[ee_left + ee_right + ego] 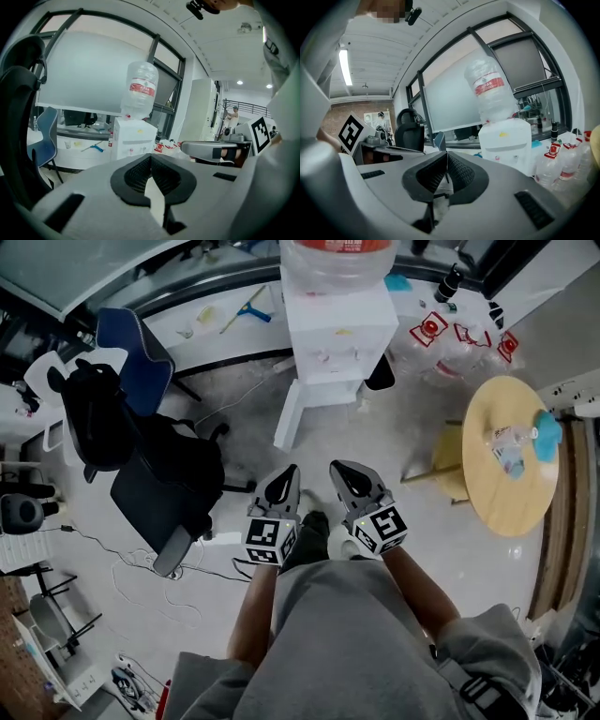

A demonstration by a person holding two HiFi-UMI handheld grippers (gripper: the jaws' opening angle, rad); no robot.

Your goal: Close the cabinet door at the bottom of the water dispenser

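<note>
The white water dispenser stands at the far middle of the head view with a big bottle on top. Its bottom cabinet door hangs open, swung out to the left over the floor. My left gripper and right gripper are side by side in front of me, some way short of the door, both shut with nothing held. The left gripper view has the dispenser ahead beyond the left gripper. In the right gripper view the dispenser stands to the right of the right gripper.
A black office chair with a bag stands close on the left, a blue chair behind it. A round wooden table is on the right. Several plastic bottles lie beside the dispenser. Cables trail over the floor at left.
</note>
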